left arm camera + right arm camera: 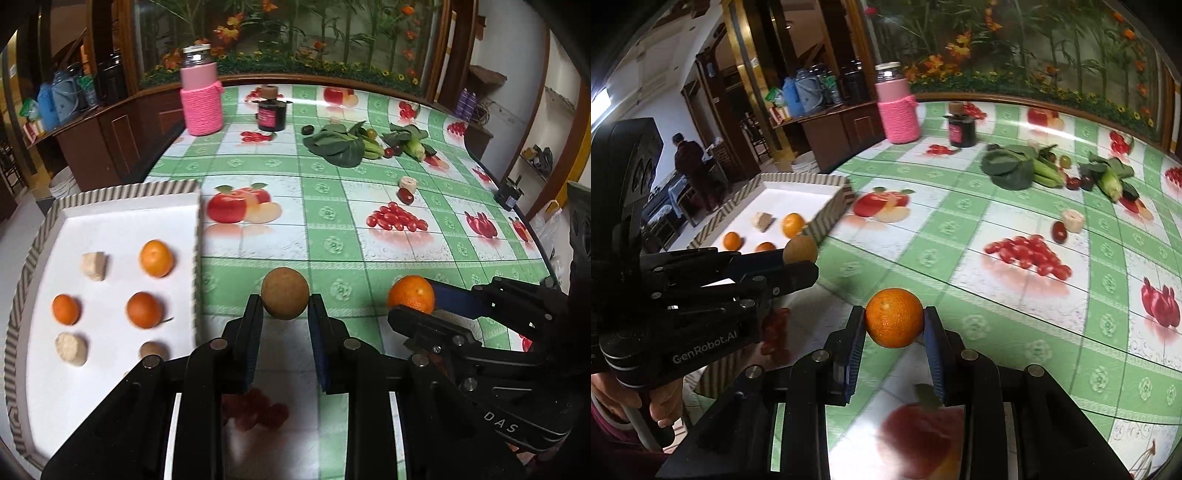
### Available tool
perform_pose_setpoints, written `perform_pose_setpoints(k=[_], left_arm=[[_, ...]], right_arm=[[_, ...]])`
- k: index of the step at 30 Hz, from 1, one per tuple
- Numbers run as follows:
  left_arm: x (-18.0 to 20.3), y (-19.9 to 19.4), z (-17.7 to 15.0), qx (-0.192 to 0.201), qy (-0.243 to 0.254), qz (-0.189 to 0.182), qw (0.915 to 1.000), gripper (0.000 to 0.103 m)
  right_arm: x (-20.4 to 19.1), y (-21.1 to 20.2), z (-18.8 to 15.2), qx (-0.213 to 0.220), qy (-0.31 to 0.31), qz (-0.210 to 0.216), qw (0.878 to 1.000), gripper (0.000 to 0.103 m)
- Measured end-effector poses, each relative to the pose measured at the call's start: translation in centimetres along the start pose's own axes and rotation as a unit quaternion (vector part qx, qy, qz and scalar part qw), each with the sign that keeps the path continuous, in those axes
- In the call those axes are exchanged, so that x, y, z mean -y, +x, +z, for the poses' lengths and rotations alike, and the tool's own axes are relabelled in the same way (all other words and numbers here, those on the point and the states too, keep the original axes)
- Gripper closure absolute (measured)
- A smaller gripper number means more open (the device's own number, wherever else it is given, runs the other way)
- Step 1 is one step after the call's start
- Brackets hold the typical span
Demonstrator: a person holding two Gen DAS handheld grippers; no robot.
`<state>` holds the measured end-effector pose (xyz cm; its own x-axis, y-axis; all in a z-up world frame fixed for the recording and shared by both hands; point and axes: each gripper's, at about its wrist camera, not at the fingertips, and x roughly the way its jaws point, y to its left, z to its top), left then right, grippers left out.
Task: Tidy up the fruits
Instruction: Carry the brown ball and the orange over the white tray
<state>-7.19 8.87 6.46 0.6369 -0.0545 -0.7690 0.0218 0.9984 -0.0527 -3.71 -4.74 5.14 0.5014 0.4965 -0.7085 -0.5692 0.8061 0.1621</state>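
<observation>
We see, largest first, the table [332, 206] under its green-checked fruit-print cloth, and at its near left edge the shallow white tray [122, 218] with a striped rim. In the tray lie three oranges: one toward the far right [156, 258], one at mid-left [65, 309] and one at mid-right [144, 309]. With them are a pale chunk at the far side [94, 265], a second pale chunk nearer [71, 348] and a brown fruit [154, 350] partly hidden behind the gripper. All sit apart in two loose rows.

The left gripper [285, 306] pinches a round brown fruit [284, 297] at its fingertips, above the cloth just right of the tray's rim. The right gripper [894, 319] likewise pinches an orange [894, 318], a little further right over the table. Both jaws press on their fruit from either side.

We judge the step in hand to be carrying both fruits to the tray. To do it well, we would lift each fruit clear of the striped rim, bring it down over bare white floor away from the pieces already there, and part the jaws only once the fruit touches, since round fruit rolls. The grippers ride close together, so we would enter one at a time.

Far right on the table remain leafy greens [338, 144], a small dark red fruit [405, 195] and a pale chunk beside it [407, 182].
</observation>
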Motion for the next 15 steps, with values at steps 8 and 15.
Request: perform_pose_setpoints(k=[8,15], left_arm=[[-3.1,-1.7,-1.5,0.008,-0.022,0.019,0.9995,0.081],[-6.0,-2.9,-2.5,0.015,-0.043,0.042,0.9981,0.081]], right_arm=[[-3.7,0.2,0.3,-0.004,-0.033,0.016,0.999,0.071],[-6.7,0.8,0.8,-0.007,-0.060,0.034,0.998,0.071]])
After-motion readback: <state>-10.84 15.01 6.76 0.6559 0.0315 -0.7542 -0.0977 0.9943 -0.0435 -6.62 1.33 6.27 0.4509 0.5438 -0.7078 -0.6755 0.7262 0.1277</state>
